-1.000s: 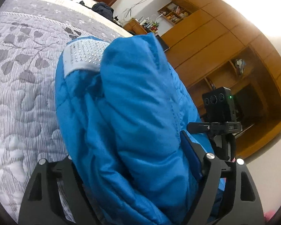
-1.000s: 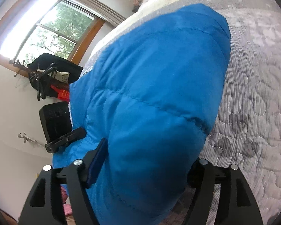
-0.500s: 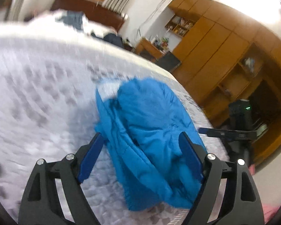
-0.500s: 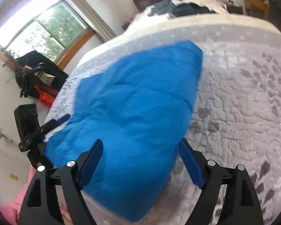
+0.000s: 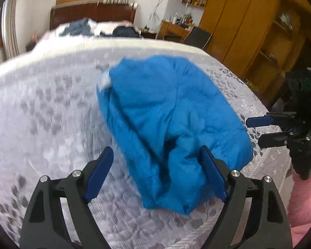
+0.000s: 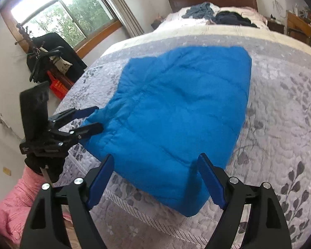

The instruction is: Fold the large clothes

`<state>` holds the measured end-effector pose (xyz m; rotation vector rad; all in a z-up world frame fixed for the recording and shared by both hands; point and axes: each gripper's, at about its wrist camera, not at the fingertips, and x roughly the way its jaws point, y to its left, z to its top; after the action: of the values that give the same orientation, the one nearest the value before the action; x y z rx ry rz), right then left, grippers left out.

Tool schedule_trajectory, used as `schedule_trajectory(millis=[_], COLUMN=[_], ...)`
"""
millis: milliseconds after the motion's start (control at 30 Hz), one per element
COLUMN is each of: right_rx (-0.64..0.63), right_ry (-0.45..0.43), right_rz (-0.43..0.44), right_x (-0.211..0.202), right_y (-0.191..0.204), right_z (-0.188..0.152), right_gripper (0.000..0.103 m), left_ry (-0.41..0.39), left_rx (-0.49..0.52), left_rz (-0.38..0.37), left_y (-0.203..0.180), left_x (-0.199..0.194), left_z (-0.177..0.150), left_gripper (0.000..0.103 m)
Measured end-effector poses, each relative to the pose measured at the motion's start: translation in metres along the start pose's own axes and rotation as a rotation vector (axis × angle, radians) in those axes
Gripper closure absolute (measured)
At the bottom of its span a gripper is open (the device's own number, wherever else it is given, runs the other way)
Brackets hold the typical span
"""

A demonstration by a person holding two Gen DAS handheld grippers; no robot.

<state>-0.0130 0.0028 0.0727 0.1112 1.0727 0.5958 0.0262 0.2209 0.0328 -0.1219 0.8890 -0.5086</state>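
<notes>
Both our grippers, left gripper (image 5: 155,166) and right gripper (image 6: 155,172), hang with jaws spread wide and empty over the folded blue jacket (image 6: 176,112) near the edge of the grey quilt (image 6: 280,114), where the puffy padding could spring the fold open.

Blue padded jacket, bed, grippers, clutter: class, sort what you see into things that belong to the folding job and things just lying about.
Belong to the job:
blue padded jacket
left gripper, open
right gripper, open
grey quilt, the folding surface

Just lying about:
dark clothes by the headboard
red crate
wooden wardrobe
</notes>
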Motion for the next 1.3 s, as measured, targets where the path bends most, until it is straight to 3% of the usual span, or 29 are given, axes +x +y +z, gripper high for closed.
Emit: schedule_trajectory(millis=[333, 567, 733, 867, 1300], right_rx=[-0.011, -0.02, 0.017, -0.008, 0.041], right_ry=[0.018, -0.039, -0.1, -0.107, -0.14], right_rz=[0.02, -0.029, -0.067, -0.197, -0.336], right_x=[0.022, 0.015, -0.004, -0.012, -0.03], right_y=[-0.005, 0.002, 0.007, 0.02, 0.033], right_z=[-0.005, -0.01, -0.023, -0.033, -0.056], right_gripper=[0.017, 0.017, 0.004, 0.004, 0.004], left_ry=[0.077, 0.024, -0.036, -0.058, -0.025], left_rx=[-0.154, -0.169, -0.139, -0.094, -0.081], left_rz=[-0.111, -0.085, 0.008, 0.103, 0.303], left_y=[0.038, 0.037, 0.024, 0.006, -0.039], left_x=[0.043, 0.028, -0.008, -0.029, -0.054], left_z=[-0.042, -0.048, -0.046, -0.047, -0.055], left_gripper=[0.016, 0.013, 0.011, 0.008, 0.006])
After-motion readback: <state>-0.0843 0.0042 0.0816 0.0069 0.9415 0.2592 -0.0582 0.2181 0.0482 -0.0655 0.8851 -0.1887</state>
